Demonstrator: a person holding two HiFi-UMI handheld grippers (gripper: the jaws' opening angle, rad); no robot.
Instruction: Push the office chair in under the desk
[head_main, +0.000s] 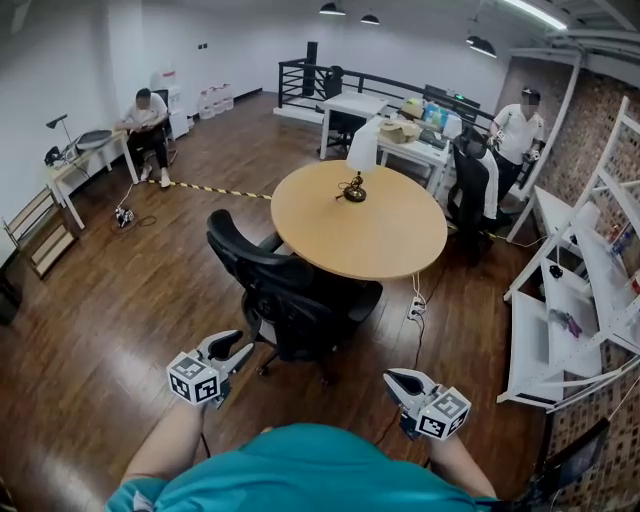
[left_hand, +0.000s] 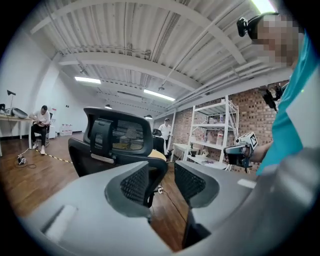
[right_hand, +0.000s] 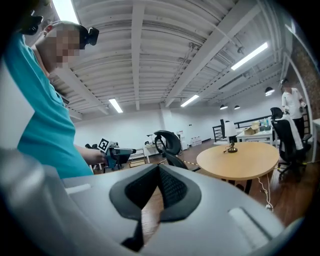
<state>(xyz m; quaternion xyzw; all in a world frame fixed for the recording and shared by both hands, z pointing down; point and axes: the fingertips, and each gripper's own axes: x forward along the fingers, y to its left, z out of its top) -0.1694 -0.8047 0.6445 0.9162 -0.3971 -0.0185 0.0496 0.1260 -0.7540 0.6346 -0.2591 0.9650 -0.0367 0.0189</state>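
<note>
Office chair (head_main: 290, 295), black with a mesh back and headrest, stands on the wood floor (head_main: 120, 310) at the near-left rim of the round wooden table (head_main: 385, 240). Its backrest (head_main: 238, 250) is turned toward the left of the head view. Its seat is close against the table's edge, though whether the front already sits under the rim I cannot tell. The left gripper (head_main: 238, 348) hovers just short of the chair with its jaws apart and nothing between them; its own view looks past them at the chair's back. The right gripper (head_main: 398, 380) has its jaws closed together on nothing and hangs well apart from the chair, nearer the person. The chair should be fairly heavy but roll readily on that smooth floor. It will likely swivel or veer if shoved off centre. The mesh would give under a push, so the stiff frame at the top of the backrest looks the better place to press, ideally with one gripper on each side. A power strip (head_main: 415, 308) and its cable lie on the floor by the table and might snag a wheel.
</note>
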